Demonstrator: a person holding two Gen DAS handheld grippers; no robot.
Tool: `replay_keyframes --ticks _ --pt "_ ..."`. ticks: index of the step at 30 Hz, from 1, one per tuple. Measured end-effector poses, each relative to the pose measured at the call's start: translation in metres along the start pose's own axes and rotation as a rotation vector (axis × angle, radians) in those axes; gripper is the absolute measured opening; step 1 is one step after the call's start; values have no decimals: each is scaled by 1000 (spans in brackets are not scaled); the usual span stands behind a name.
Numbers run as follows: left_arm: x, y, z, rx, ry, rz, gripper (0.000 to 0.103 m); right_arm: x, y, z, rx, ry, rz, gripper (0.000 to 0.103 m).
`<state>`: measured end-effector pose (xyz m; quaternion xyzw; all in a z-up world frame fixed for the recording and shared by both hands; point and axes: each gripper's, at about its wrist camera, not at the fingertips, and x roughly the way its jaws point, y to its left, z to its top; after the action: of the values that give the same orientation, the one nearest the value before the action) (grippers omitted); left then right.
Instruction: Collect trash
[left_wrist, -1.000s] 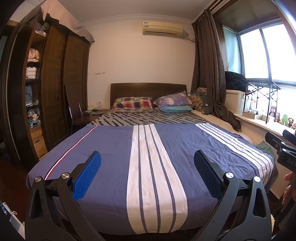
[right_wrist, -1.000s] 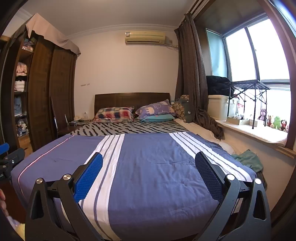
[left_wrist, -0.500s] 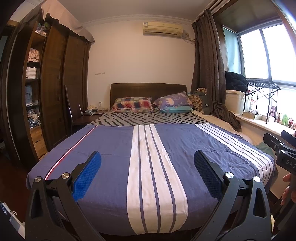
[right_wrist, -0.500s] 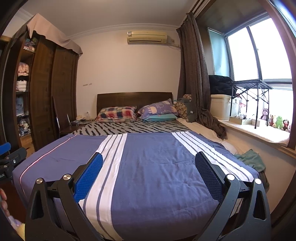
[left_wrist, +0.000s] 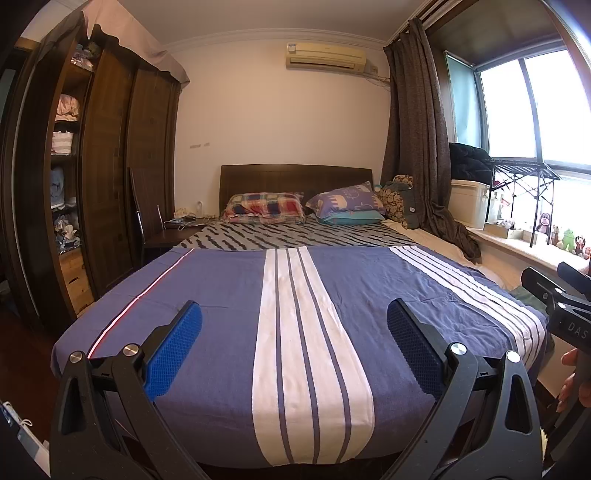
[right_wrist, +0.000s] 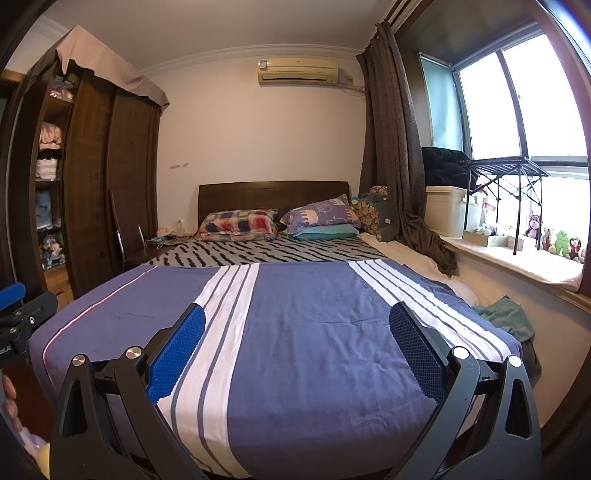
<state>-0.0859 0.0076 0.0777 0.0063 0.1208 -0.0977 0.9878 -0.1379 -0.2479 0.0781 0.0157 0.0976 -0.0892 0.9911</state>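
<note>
With both the left gripper (left_wrist: 294, 338) and right gripper (right_wrist: 297, 341) spread wide and empty over the bed (left_wrist: 229, 295), you scan slowly for trash before reaching.

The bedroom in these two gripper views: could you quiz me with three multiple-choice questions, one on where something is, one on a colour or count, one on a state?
1. Where is the air conditioner?
A. On the windowsill
B. High on the wall above the headboard
C. On the wardrobe

2. What colour are the gripper pads?
A. Red
B. Green
C. Blue

3. How do the left gripper and right gripper stand?
A. Both open, holding nothing
B. Both shut on trash
C. One shut on a pillow

Answers:
1 B: it hangs near the ceiling over the bed.
2 C: the textured pads are blue in both views.
3 A: wide gaps show only the blue striped bedspread.
</note>
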Motion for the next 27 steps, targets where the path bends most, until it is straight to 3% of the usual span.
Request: replay_keyframes --ticks 27 --pt "-3 -2 -2 -6 -3 4 95 2 1 1 1 1 17 100"
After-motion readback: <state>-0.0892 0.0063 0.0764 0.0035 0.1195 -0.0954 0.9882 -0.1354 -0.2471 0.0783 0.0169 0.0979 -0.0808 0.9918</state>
